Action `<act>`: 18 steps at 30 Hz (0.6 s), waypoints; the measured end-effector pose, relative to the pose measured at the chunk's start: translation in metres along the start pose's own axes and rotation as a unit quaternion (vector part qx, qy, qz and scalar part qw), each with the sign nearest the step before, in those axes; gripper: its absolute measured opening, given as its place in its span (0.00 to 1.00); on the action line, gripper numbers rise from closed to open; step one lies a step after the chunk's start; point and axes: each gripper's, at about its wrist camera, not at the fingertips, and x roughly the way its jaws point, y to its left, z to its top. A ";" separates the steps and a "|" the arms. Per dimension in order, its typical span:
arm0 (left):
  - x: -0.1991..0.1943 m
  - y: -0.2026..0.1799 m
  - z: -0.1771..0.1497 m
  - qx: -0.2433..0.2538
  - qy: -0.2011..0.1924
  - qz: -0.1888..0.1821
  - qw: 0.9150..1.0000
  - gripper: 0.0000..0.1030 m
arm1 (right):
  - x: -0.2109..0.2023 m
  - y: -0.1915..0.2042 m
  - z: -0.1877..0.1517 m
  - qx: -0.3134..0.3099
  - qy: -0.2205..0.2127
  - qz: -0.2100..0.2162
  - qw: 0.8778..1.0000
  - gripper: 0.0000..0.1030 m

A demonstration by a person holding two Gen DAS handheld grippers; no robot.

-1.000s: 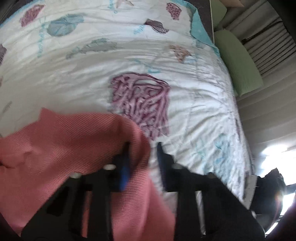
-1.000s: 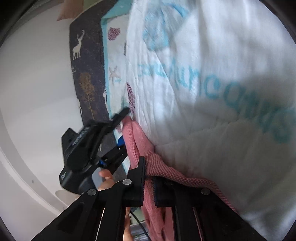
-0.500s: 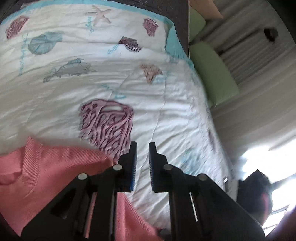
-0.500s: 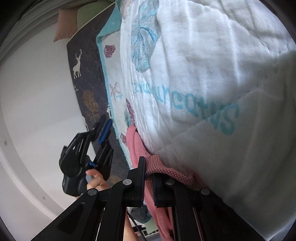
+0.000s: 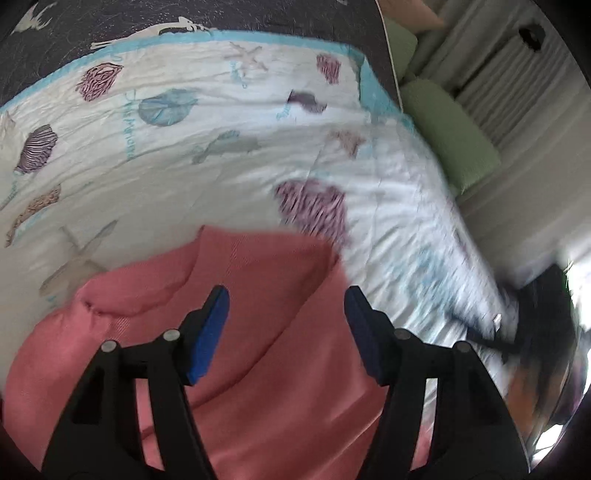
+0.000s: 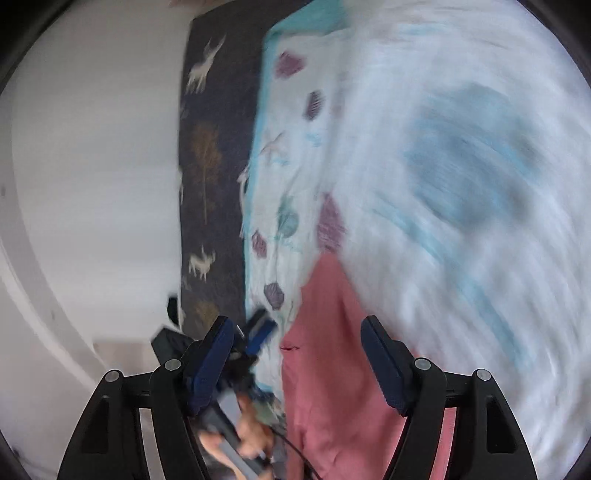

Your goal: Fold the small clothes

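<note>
Both tongs point(image 5: 286, 317) point(image 6: 297, 345) opening, empty; pink garment point(image 5: 258, 332) on seashell quilt point(image 5: 221, 166); green cushions point(image 5: 454, 136) beside

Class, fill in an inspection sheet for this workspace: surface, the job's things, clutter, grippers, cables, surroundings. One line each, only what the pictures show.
Surface: white quilt printed with shells and starfish, over a dark deer-print blanket.
Job's things: pink garment lying on the quilt, one edge folded over.
Clutter: nothing seen on the quilt besides the garment.
Grippers: left gripper jaws opening, above the garment, pads not pressing it; right gripper jaws opening, nothing gripped.
Cables: thin dark cable near the hand below the left gripper in the right wrist view.
Surroundings: green pillow beside the bed, pale curtains, white wall.
</note>
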 end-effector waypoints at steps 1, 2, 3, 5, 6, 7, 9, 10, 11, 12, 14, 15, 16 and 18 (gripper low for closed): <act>0.000 0.002 -0.008 0.005 0.007 0.007 1.000 0.64 | 0.022 0.009 0.015 -0.035 0.038 -0.022 0.998 0.72; 0.000 0.005 -0.015 0.009 0.011 0.011 1.000 0.64 | 0.043 0.013 0.024 -0.055 0.070 -0.043 0.995 0.72; -0.003 0.009 -0.027 0.012 0.015 0.016 1.000 0.64 | 0.064 0.011 0.033 -0.059 0.100 -0.057 0.992 0.71; -0.014 0.017 -0.046 0.015 0.015 0.020 1.000 0.64 | 0.101 -0.003 0.044 -0.029 0.155 -0.052 0.986 0.59; -0.024 0.023 -0.058 0.014 0.011 0.020 1.000 0.64 | 0.115 -0.011 0.048 -0.012 0.170 -0.054 0.984 0.53; -0.031 0.027 -0.066 0.012 0.008 0.022 1.000 0.64 | 0.127 -0.020 0.051 -0.006 0.171 -0.071 0.983 0.46; -0.054 0.041 -0.090 0.001 -0.003 0.030 1.000 0.64 | 0.137 -0.029 0.054 0.000 0.159 -0.074 0.984 0.25; -0.062 0.050 -0.100 -0.004 -0.004 0.035 0.999 0.64 | 0.140 -0.031 0.054 0.004 0.154 -0.066 0.986 0.16; -0.068 0.056 -0.108 -0.009 -0.004 0.042 0.999 0.64 | 0.141 -0.029 0.055 -0.002 0.148 -0.062 0.987 0.15; -0.073 0.063 -0.115 -0.016 -0.002 0.048 0.999 0.64 | 0.141 -0.022 0.054 -0.027 0.141 -0.067 0.987 0.13; -0.084 0.082 -0.132 -0.035 -0.002 0.055 0.998 0.64 | 0.141 -0.008 0.054 -0.061 0.132 -0.082 0.986 0.08; -0.088 0.090 -0.139 -0.046 -0.004 0.061 0.997 0.64 | 0.142 -0.001 0.053 -0.072 0.129 -0.084 0.985 0.07; -0.092 0.099 -0.146 -0.060 -0.006 0.066 0.996 0.64 | 0.143 0.006 0.052 -0.079 0.131 -0.088 0.984 0.06; -0.098 0.117 -0.158 -0.087 -0.009 0.069 0.994 0.64 | 0.144 0.021 0.050 -0.092 0.124 -0.108 0.982 0.06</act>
